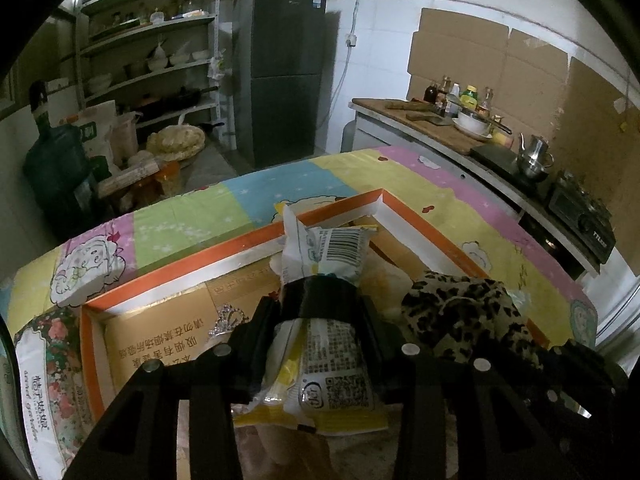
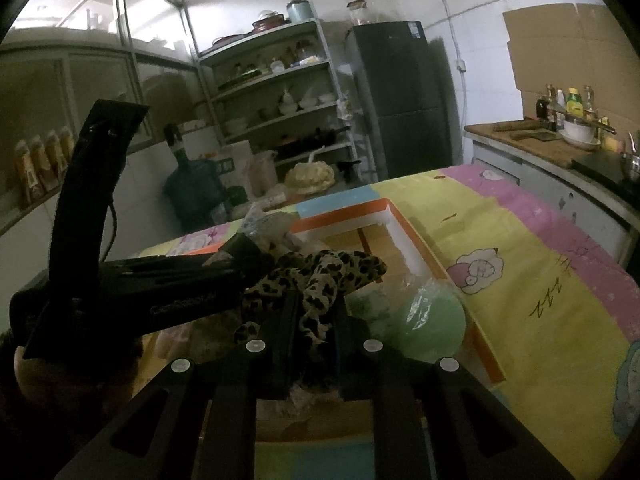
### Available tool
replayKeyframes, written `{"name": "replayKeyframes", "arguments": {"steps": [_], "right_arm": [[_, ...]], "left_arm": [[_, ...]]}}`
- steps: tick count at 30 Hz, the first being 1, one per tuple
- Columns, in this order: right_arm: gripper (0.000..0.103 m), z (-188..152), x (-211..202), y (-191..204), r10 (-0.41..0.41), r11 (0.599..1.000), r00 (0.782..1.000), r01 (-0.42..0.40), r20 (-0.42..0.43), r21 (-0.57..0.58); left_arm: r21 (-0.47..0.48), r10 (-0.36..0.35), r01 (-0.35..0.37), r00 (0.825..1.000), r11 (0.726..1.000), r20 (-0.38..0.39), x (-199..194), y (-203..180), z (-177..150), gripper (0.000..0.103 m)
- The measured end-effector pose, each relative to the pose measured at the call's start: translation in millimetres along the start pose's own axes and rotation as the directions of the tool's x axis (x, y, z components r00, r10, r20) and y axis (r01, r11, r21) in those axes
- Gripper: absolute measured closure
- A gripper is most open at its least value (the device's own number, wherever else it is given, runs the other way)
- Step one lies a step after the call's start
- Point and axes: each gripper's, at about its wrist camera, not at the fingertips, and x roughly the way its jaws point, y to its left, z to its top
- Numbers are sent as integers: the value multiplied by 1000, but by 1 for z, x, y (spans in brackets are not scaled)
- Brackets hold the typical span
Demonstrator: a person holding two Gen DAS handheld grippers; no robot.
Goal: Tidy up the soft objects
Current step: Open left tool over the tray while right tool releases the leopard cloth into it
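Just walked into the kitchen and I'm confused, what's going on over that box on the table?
A person is working two hand-held tongs over an orange-rimmed cardboard box on a table with a colourful cartoon cloth. The left tongs are clamped on a white and yellow plastic packet, held above the box. The right tongs grip a leopard-print cloth. A green round wrapped item already lies in the box.
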Motion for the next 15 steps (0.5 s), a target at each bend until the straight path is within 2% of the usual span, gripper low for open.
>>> {"name": "replayKeyframes", "arguments": {"steps": [3, 4, 8, 15], "right_arm": [[78, 0, 0, 0, 0, 1000, 1000, 0, 4, -3], [76, 0, 0, 0, -2, 1000, 1000, 2, 6, -5], [75, 0, -2, 1, -5, 1000, 1000, 5, 18, -13], [73, 1, -7, 3, -7, 1000, 1000, 7, 29, -14]], "left_arm": [[5, 4, -4, 1000, 1000, 0, -1, 0, -1, 59], [6, 2, -2, 1000, 1000, -1, -1, 0, -1, 56], [11, 0, 0, 1000, 1000, 16, -8, -2, 0, 44], [5, -1, 1, 999, 1000, 46, -21, 0, 3, 40]]}}
